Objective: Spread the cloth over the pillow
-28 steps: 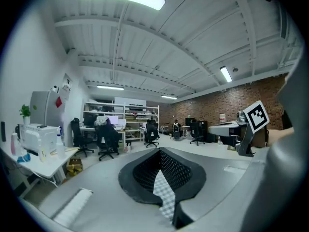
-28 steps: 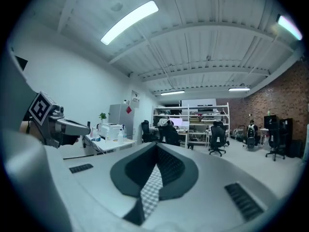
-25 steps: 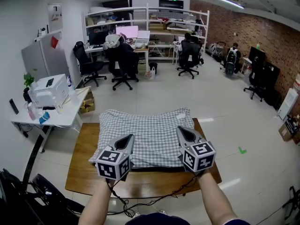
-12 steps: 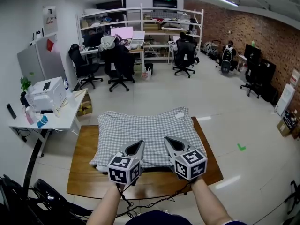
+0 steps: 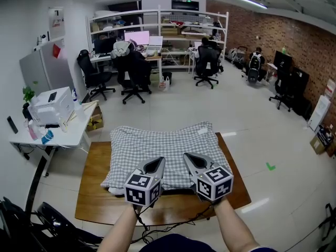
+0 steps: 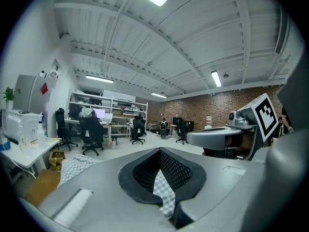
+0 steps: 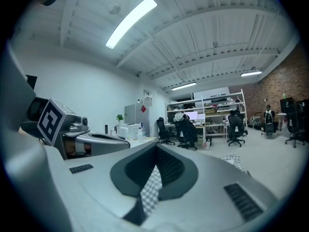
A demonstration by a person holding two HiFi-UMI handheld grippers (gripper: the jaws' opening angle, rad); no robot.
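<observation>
Head view: I stand at a wooden table with both claws close together over the near edge of the checked cloth, which lies spread across the tabletop over a raised, cushion-shaped bulk; the pillow itself is hidden beneath it. My left gripper and right gripper point away from me, side by side, their marker cubes towards the camera. Office chairs and white shelving fill the room beyond. Left gripper view: my left claw is clenched on a fold of the checked fabric, a narrow strip of it pinched between the black pads. Right gripper view: my right claw likewise grips the cloth, a checked strip caught tight between its closed jaws, the other claw just beside it
</observation>
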